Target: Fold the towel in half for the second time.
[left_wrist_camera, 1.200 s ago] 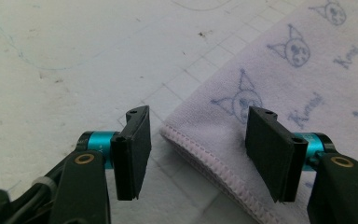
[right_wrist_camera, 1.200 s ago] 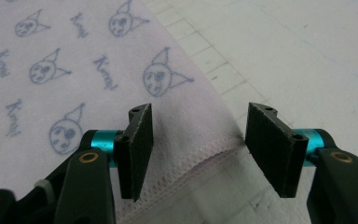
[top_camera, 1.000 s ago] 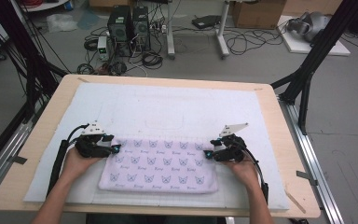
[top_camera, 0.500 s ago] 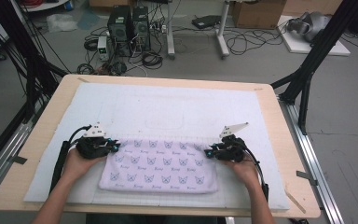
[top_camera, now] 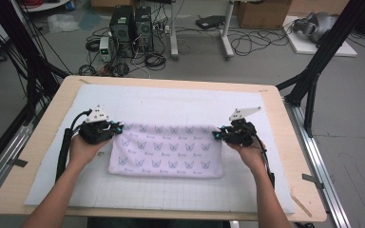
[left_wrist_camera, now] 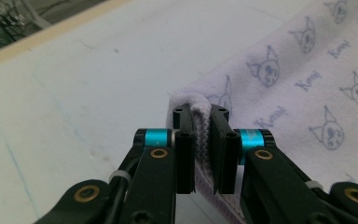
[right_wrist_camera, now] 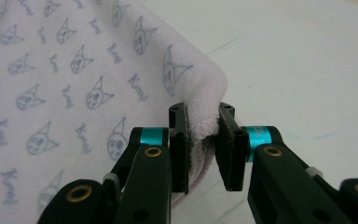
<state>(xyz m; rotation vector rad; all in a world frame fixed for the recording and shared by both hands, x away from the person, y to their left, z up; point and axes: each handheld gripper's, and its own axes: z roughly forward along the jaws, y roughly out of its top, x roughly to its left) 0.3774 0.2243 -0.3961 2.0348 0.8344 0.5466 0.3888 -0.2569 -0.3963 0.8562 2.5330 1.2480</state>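
A pale lilac towel [top_camera: 166, 152] printed with small cat faces lies on the white mat [top_camera: 171, 102], its far edge raised. My left gripper [top_camera: 119, 128] holds the far left corner. In the left gripper view the jaws [left_wrist_camera: 201, 116] have just been closing and pinch the folded towel [left_wrist_camera: 307, 84] edge between the pads. My right gripper [top_camera: 216, 134] holds the far right corner. In the right gripper view its jaws [right_wrist_camera: 204, 119] have just closed too and squeeze a bunched corner of the towel [right_wrist_camera: 74, 84].
The wooden table [top_camera: 171, 80] carries the gridded white mat. Black frame legs [top_camera: 313, 71] stand at the right and left. Computer towers [top_camera: 130, 23] and cables sit on the floor beyond the far edge.
Both grippers have shut on the towel's far corners and risen, lifting that edge off the mat and carrying it a little farther away.
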